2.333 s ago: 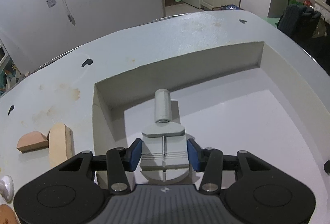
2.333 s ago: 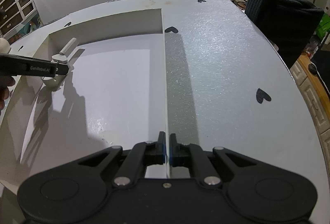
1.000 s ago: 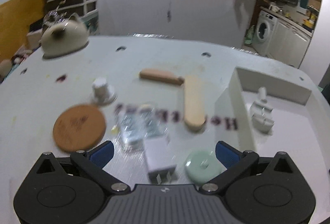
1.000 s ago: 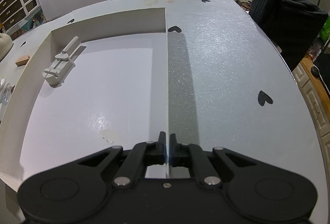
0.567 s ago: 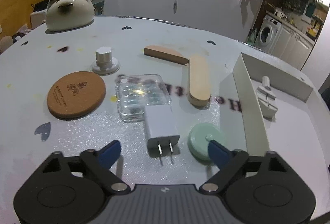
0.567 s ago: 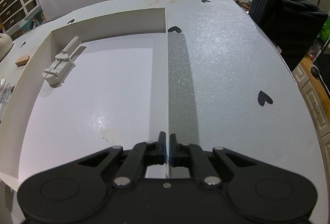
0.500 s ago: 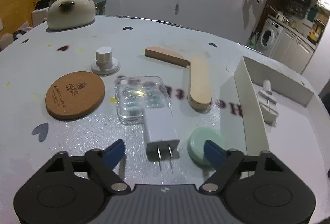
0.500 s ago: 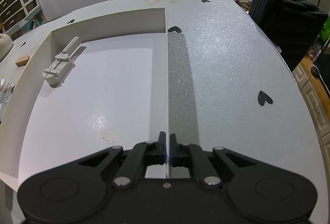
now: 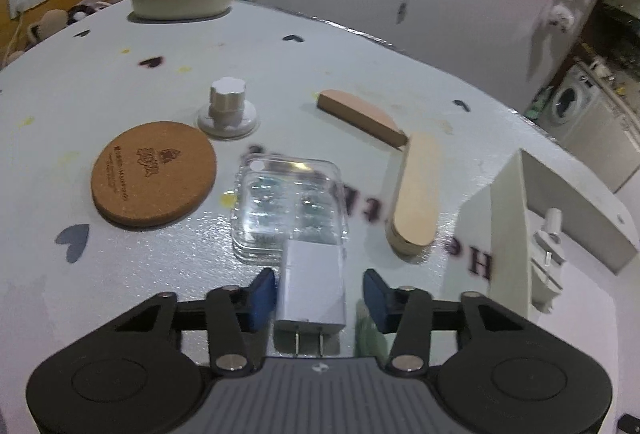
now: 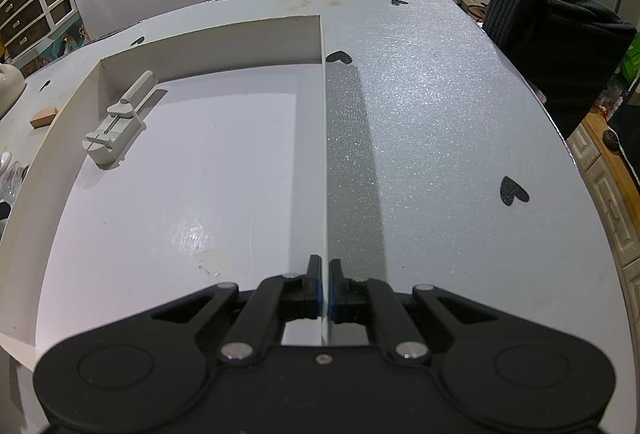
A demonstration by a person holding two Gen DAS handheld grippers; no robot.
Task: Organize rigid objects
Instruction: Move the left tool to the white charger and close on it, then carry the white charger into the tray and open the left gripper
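Writing first: the cork coaster (image 9: 154, 173) has a stamped logo too blurry to read, and the table (image 9: 120, 82) print shows only bits like "HE" beside the white tray (image 10: 24, 170), which holds just a grey clamp-like tool (image 10: 116, 122). Left gripper (image 9: 320, 290) has been closing around the white charger plug (image 9: 313, 284), left pad about touching, right pad with a gap, prongs toward the camera, clear plastic case (image 9: 290, 208) right behind it. Right gripper (image 10: 324, 274) is pinched tight on the tray's thin right wall.

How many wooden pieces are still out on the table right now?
2 in the left wrist view: a curved wedge lying behind, and a long rounded block in front, next to the tray wall. More may sit out of frame.
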